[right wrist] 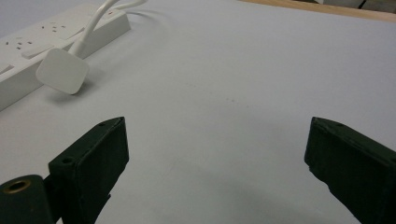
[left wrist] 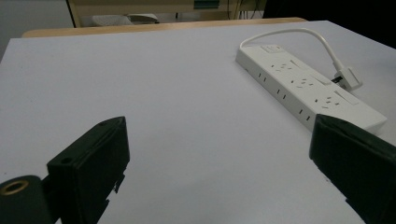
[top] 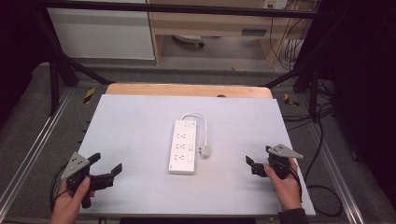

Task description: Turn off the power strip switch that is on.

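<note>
The setting is presenting as a lab or test workshop: a black metal frame [top: 56, 70] is enclosing a pale worktop [top: 135, 126], loose cables [top: 289, 46] are hanging behind, and plain wooden shelving [top: 210, 23] is standing at the rear.

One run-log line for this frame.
left gripper: open, empty | right gripper: open, empty | power strip: flat mid-table, untouched | plug: loose beside strip

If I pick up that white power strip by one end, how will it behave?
The power strip looks like a rigid plastic bar, so it should stay stiff. Its short cable loops to a loose plug, which would probably dangle. Smooth casing may slip.
</note>
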{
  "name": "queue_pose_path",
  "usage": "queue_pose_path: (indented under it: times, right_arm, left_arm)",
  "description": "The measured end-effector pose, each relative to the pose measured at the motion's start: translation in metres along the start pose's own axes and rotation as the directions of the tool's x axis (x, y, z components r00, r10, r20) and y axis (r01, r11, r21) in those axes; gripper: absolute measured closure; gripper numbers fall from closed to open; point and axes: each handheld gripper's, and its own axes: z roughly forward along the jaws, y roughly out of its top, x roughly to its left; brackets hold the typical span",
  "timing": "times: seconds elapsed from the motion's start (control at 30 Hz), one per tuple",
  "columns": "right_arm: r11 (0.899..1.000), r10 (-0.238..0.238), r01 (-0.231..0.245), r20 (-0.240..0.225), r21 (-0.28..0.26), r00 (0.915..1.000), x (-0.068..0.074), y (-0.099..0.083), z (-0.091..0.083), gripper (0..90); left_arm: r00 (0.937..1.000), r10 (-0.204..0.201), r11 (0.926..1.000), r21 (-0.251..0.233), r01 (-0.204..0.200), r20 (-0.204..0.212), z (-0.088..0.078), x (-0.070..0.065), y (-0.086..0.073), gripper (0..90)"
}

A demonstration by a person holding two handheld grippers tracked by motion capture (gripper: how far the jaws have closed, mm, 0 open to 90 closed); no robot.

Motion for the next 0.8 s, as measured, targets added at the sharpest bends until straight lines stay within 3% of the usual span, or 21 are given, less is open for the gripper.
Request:
queue_pose_path:
  times: [0.4, 0.8]
  right_arm:
    - [1.000, -0.015, 0.015, -0.005, -0.003, 0.9999, 0.0048, 0.0015, 0.0026, 5.6]
    - [0.999, -0.014, 0.013, -0.014, -0.042, 0.9998, 0.0078, 0.0044, 0.0003, 5.1]
  left_arm:
    - [0.9999, 0.005, 1.0000, 0.006, -0.005, 0.015, 0.0008, -0.0009, -0.0003, 4.9]
    - [0.9993, 0.012, 0.9999, 0.011, -0.013, 0.034, 0.0023, -0.0038, -0.0008, 4.9]
